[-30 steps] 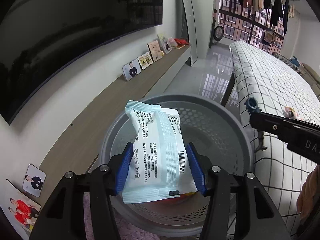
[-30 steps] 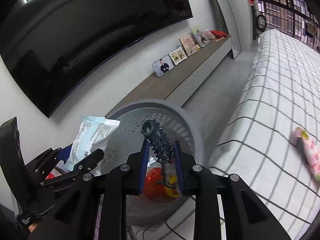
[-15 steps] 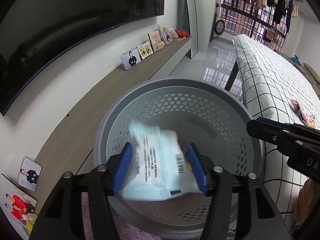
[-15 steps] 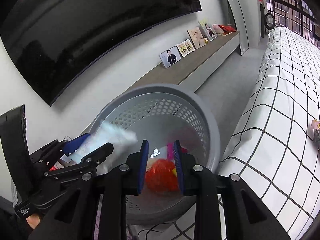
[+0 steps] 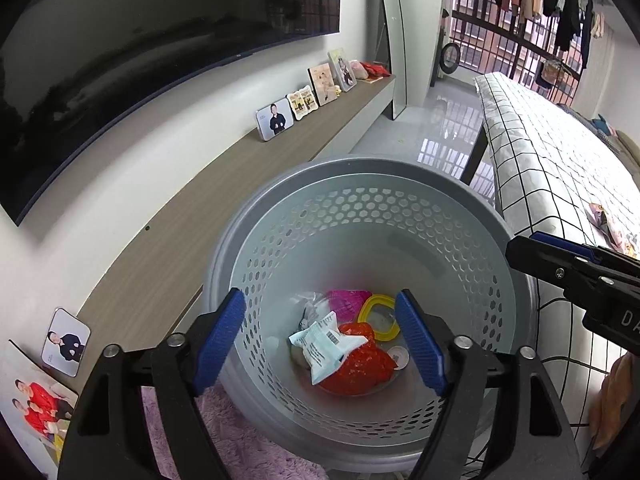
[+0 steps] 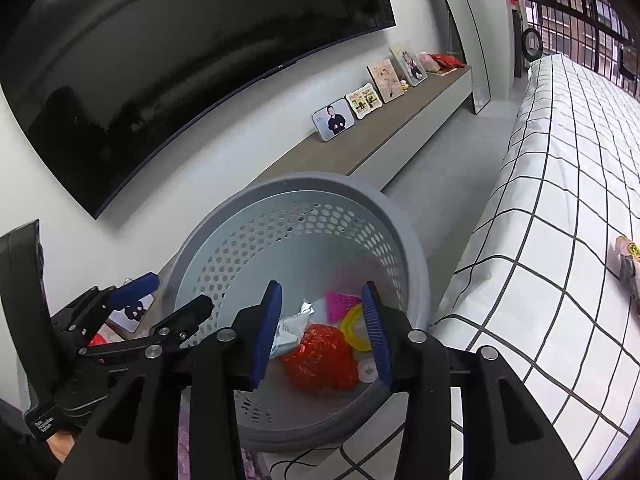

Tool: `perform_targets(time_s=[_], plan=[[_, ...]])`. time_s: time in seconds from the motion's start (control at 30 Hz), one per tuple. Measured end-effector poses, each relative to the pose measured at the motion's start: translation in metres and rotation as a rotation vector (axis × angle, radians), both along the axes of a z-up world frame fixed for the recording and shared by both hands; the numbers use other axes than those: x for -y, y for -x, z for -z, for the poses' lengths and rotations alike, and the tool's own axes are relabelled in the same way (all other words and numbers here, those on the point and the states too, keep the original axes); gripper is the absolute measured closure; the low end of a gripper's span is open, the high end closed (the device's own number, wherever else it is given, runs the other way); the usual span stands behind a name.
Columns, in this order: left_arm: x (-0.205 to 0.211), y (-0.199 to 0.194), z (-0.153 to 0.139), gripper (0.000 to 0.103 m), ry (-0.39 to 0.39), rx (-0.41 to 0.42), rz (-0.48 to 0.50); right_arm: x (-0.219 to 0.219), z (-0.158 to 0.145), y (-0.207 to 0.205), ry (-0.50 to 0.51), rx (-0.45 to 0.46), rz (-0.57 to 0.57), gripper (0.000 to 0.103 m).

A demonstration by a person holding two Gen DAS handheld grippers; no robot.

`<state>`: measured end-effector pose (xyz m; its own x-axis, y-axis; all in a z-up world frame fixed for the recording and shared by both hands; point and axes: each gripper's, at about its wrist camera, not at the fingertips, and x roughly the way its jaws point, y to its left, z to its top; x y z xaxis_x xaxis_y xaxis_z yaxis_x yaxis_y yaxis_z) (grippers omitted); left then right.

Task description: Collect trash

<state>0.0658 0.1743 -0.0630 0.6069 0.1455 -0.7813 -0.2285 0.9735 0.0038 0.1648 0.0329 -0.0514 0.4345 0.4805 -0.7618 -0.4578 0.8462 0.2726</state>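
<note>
the pale blue packet [image 5: 326, 346] lies at the bottom of the bin [image 5: 256, 240], on top of a red wrapper [image 5: 360, 368], with a yellow ring [image 5: 378, 316] and a pink piece [image 5: 348, 300] just behind it toward the far wall. our left gripper [image 5: 320, 342] hangs over the near rim, its jaws opening and nothing between them; the packet we see through the gap is far below the pads. our right gripper [image 6: 320, 332] hangs over the bin from the bed side, its jaws opening too, and empty.

we judge the risks from here as small but real. both grippers sit close over the near rim, so a careless pull back could catch the rim and tip the light bin, spilling what is in it onto the purple rug [image 5: 240, 452]. the two grippers are also near each other, and swinging away at once could knock them together. one more wrapper [image 6: 628, 264] lies on the bed [image 6: 560, 200] near its right edge; reaching for it across the bin could drag a finger over the rim.

what we cannot make out: the small crumpled silvery bits beside the packet, and a round white thing near the red wrapper. the bin's base and the floor under it are cut off by our own grippers. the wrapper on the bed is clipped by the frame edge in the right view and small in the left.
</note>
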Motion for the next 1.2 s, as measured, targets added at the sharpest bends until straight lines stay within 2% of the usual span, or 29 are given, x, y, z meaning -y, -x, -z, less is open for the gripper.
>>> perform_targets(time_s=[0.23,0.37,0.6,0.93,1.2], plan=[[-0.002,0.001,-0.004,0.025,-0.015,0.009,-0.029,0.004,-0.002,0.001,0.009,0.033,0.036,0.054],[0.002,0.002,-0.009,0.02,-0.019,0.025,-0.025,0.01,-0.006,0.002,0.014,0.062,0.072,0.043],[0.008,0.002,-0.013,0.017,-0.025,0.037,-0.014,0.023,-0.017,-0.001,0.0,0.096,0.139,0.038],[0.019,-0.004,-0.031,0.017,-0.008,0.07,0.024,0.063,-0.042,0.001,0.008,0.138,0.241,0.037],[0.051,-0.012,-0.055,0.016,-0.002,0.115,0.079,0.133,-0.057,0.022,0.014,0.145,0.365,0.037]])
